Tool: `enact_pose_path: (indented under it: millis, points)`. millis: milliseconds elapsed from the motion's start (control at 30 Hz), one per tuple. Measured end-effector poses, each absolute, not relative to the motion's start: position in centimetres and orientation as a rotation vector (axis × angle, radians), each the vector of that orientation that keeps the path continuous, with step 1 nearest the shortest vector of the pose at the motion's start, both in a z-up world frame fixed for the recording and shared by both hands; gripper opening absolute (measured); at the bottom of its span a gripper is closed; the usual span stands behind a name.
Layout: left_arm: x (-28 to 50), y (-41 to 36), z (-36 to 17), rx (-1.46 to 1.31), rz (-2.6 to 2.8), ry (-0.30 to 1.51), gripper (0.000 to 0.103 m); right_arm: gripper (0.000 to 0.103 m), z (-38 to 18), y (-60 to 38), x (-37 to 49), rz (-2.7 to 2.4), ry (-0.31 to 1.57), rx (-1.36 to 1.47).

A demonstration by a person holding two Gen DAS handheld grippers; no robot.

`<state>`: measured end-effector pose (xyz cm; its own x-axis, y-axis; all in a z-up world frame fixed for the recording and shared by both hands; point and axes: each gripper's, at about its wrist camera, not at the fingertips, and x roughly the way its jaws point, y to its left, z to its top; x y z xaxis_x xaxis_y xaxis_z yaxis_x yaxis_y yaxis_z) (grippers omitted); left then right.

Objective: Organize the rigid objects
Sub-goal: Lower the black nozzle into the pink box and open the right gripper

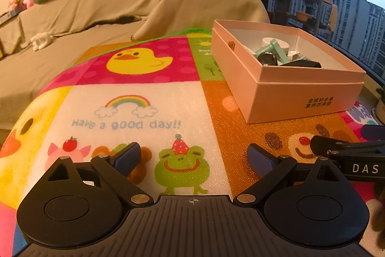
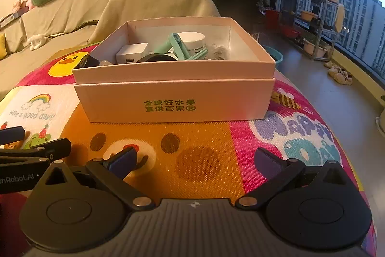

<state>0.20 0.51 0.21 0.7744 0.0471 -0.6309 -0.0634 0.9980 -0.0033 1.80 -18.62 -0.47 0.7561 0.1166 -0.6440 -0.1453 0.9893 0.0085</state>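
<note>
Both grippers, left gripper [image 1: 193, 158] and right gripper [image 2: 195, 160], have jaws released and empty; every visible object sits in the pink box [image 2: 173, 98], so the sorting looks finished.

Seen from the two wrist cameras: a box [image 2: 175, 98] set on the play mat [image 2: 204, 160] toward its far right corner, standing inside its own lid [image 2: 178, 110]. In the box, a roller [image 2: 179, 47] leaning against a round jar [image 2: 192, 41] at the back, a cube charger [image 2: 131, 52] to the left. Both tools, left tool [image 1: 193, 157] and right tool [image 2: 195, 161], side by side over the near edge, wide apart, nothing between. Behind the mat, a covered sofa [image 1: 101, 6]; to the right, a rack [image 2: 315, 23] beside the window.
</note>
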Motion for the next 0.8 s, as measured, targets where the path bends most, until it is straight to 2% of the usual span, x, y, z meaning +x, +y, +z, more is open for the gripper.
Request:
enact_pose_path:
  millis: [800]
  points:
    - [0.44,0.47,0.21,-0.025,0.067,0.682,0.099,0.103,-0.6,-18.23,1.83,0.121,0.684,-0.036]
